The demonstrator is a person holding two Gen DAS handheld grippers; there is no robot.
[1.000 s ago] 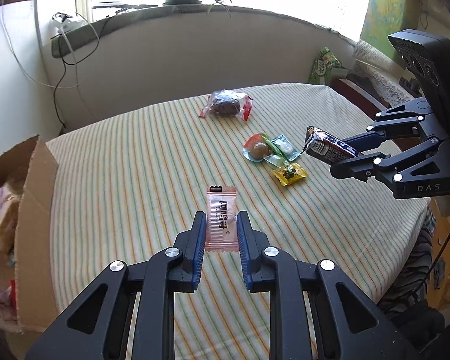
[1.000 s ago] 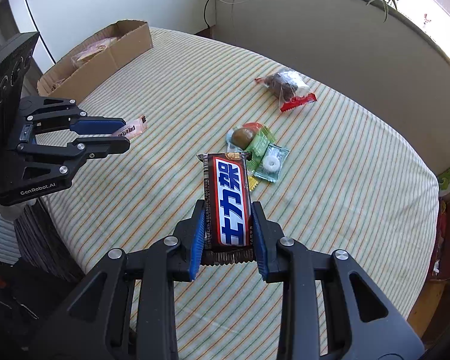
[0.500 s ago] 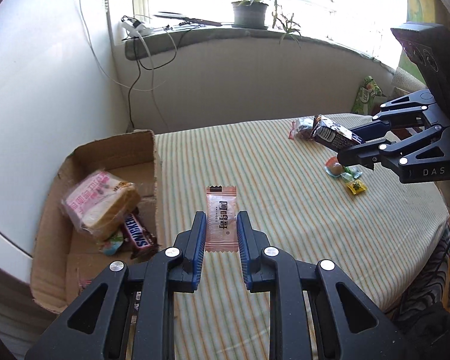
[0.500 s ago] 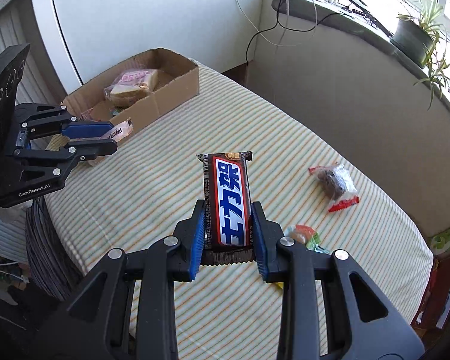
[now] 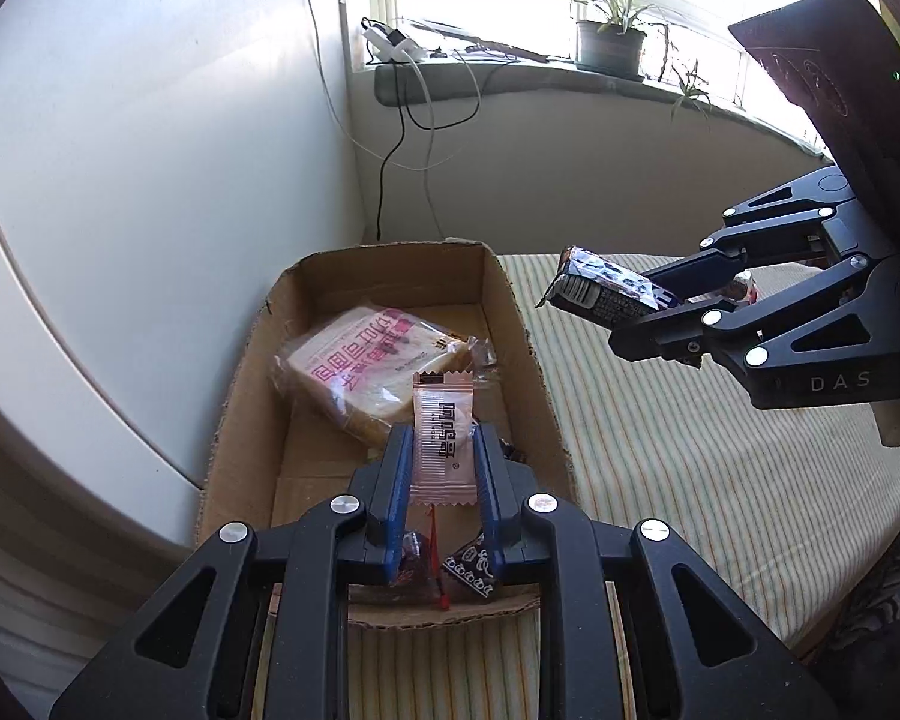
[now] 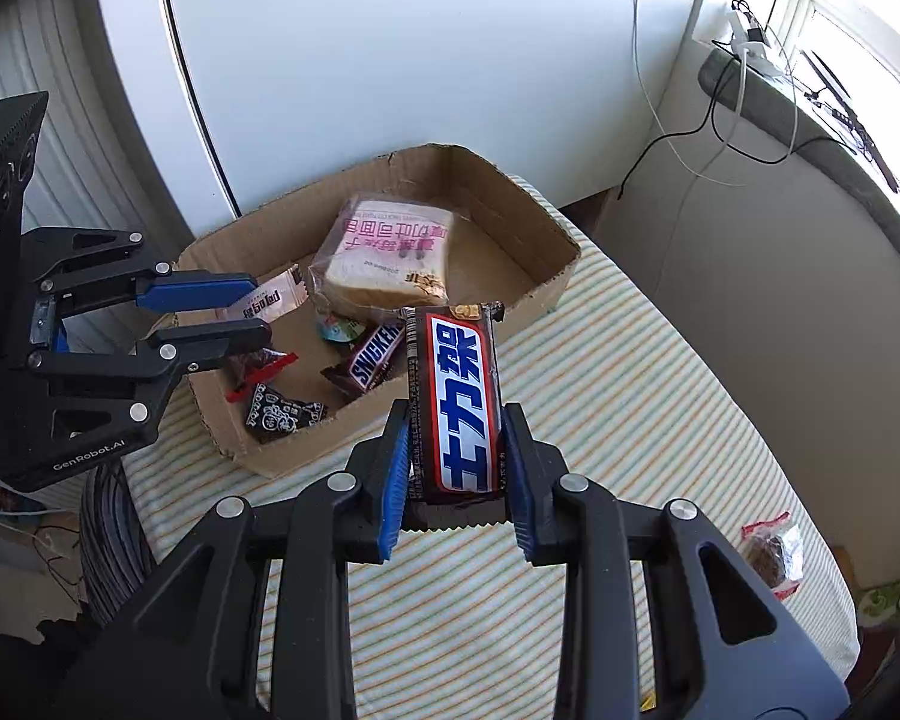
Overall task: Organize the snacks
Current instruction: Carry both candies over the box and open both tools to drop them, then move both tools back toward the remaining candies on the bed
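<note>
My left gripper (image 5: 441, 450) is shut on a pink sachet (image 5: 442, 438) and holds it above the near end of the open cardboard box (image 5: 528, 354). It also shows in the right wrist view (image 6: 258, 315) with the sachet (image 6: 270, 303) over the box (image 6: 546, 294). My right gripper (image 6: 455, 438) is shut on a dark Snickers bar (image 6: 462, 408), held above the striped tablecloth (image 6: 630, 420) just right of the box. The bar also shows in the left wrist view (image 5: 606, 294). In the box lie a wrapped bread slice (image 6: 390, 258), a Snickers bar (image 6: 372, 357) and small dark packets (image 6: 279, 411).
A white appliance (image 6: 390, 60) stands right behind the box. A wrapped brown snack (image 6: 771, 558) lies on the cloth at the far right. Cables (image 5: 402, 138) hang from the windowsill, where a potted plant (image 5: 609, 45) stands. The table edge runs close under the box's near end.
Both grippers have swung left from the loose snacks toward the box. The left one now holds the pink sachet over the box; the right one has come up beside the box with its bar.
</note>
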